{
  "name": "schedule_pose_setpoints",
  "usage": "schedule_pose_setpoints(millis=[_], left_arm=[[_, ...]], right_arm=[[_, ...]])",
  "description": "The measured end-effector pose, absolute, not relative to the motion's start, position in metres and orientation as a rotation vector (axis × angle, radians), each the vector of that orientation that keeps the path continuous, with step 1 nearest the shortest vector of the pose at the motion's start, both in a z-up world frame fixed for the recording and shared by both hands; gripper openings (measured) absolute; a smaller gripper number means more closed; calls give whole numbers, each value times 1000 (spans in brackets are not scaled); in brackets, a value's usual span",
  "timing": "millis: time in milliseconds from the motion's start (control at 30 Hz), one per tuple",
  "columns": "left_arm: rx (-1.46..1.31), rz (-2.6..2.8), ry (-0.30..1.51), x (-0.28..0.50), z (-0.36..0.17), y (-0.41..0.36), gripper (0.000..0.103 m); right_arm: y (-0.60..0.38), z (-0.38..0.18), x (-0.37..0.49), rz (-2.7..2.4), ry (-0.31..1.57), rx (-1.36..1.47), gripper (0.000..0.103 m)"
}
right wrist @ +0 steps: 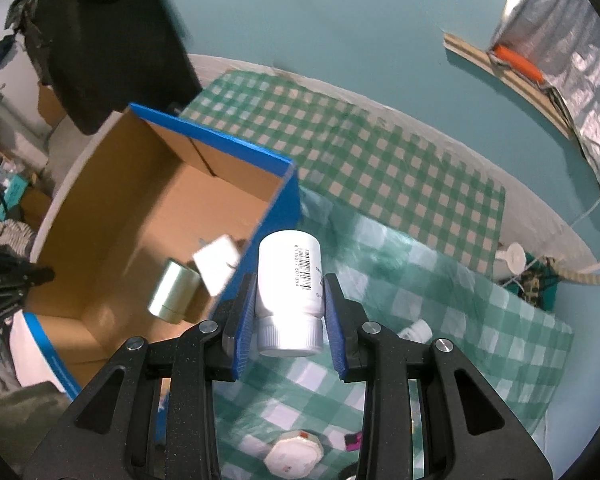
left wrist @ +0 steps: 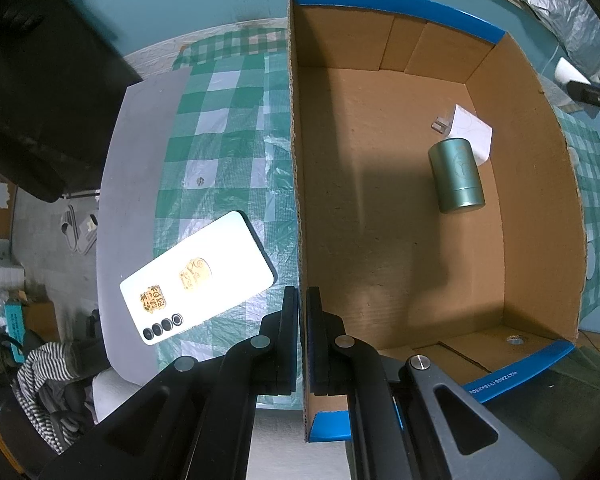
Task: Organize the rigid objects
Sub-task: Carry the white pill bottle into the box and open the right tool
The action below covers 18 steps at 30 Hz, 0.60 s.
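Observation:
My left gripper (left wrist: pixel 303 300) is shut on the left wall of an open cardboard box (left wrist: pixel 296 184) with blue-taped edges. Inside the box lie a green metal can (left wrist: pixel 456 176) and a white charger plug (left wrist: pixel 466 130). A white phone (left wrist: pixel 198 276) lies face down on the checked cloth left of the box. My right gripper (right wrist: pixel 290 292) is shut on a white plastic bottle (right wrist: pixel 290 280) with a barcode, held in the air just right of the box (right wrist: pixel 148 216). The can (right wrist: pixel 174 292) and plug (right wrist: pixel 216 264) also show in the right wrist view.
A green checked cloth (right wrist: pixel 400 184) covers the table. On it near my right gripper lie a small white bottle (right wrist: pixel 416 330), a white octagonal jar (right wrist: pixel 294 454) and a small pink item (right wrist: pixel 354 440). A black bag (left wrist: pixel 44 80) hangs at the left.

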<state>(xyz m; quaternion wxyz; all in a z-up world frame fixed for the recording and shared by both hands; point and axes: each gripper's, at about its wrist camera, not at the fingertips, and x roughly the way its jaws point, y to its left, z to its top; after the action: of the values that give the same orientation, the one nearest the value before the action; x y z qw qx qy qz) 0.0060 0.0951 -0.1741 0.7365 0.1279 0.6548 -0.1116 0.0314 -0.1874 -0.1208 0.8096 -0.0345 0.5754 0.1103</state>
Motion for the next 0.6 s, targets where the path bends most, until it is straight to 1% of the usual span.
schedule_pose_setpoints(millis=[333,600], left_arm=[[282,-246,1434,6,-172,95,4],[282,-246,1434,6,-172,95,4]], right_arm=[[-151,-113,44,309,1208,-122,31],[-130,-127,54,334,1228,-176,31]])
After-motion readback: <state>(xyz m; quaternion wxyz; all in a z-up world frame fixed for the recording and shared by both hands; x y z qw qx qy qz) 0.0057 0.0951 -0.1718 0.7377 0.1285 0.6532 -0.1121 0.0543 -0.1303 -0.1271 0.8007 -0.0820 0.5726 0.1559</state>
